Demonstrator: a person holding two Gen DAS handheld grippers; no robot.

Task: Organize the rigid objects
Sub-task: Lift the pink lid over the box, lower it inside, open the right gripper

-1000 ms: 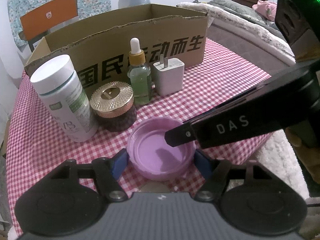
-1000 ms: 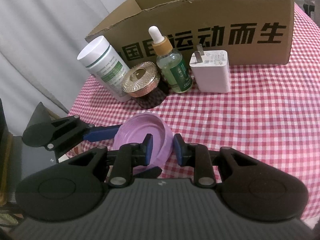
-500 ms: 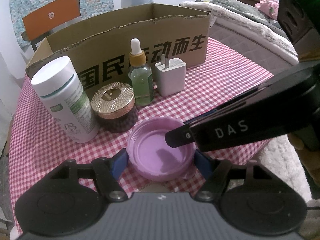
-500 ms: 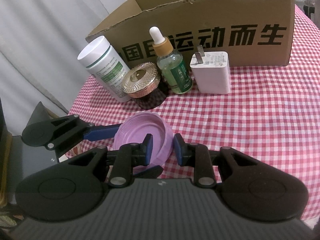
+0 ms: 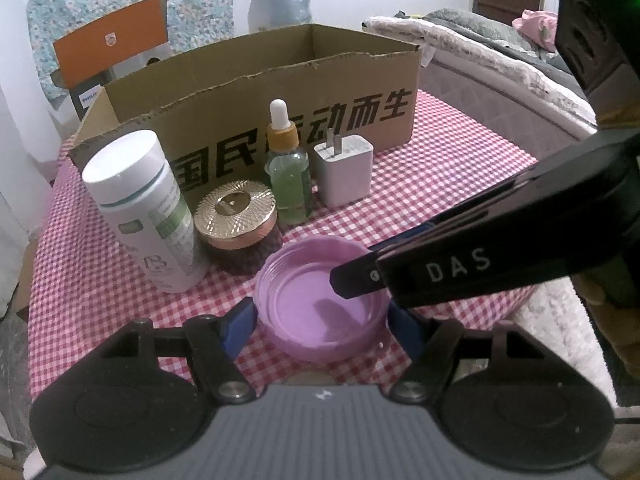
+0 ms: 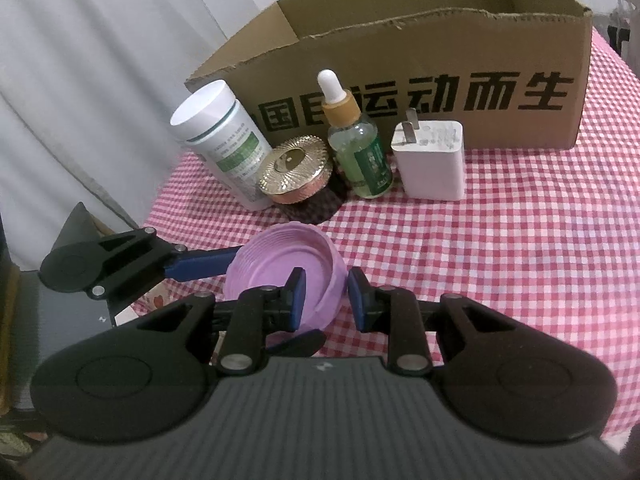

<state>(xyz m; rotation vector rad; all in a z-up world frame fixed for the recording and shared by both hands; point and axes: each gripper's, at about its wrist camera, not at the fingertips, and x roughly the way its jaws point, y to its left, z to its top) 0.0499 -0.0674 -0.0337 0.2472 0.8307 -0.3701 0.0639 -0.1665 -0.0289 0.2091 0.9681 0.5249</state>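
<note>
A bedroom corner with a bed off to one side frames the surface, which is covered in a red-and-white checked cloth; take the open cardboard box printed with black characters as the landmark. Just in front of the box stand a white cylindrical bottle with a smooth matte cap, a squat dark jar with a ribbed gold lid, a clear glass dropper bottle of greenish liquid, and a white blocky charger with its prongs up. Farther from the box, near the edge, lies a shallow lilac plastic lid, threaded inside, mouth up. The left gripper brackets it, spread wide, its blue pads touching or nearly touching the wall on both sides. The right gripper is narrow, straddling the rim wall without clearly pinching it. Nothing appears boxed yet, so the sorting seems barely begun, five things left
</note>
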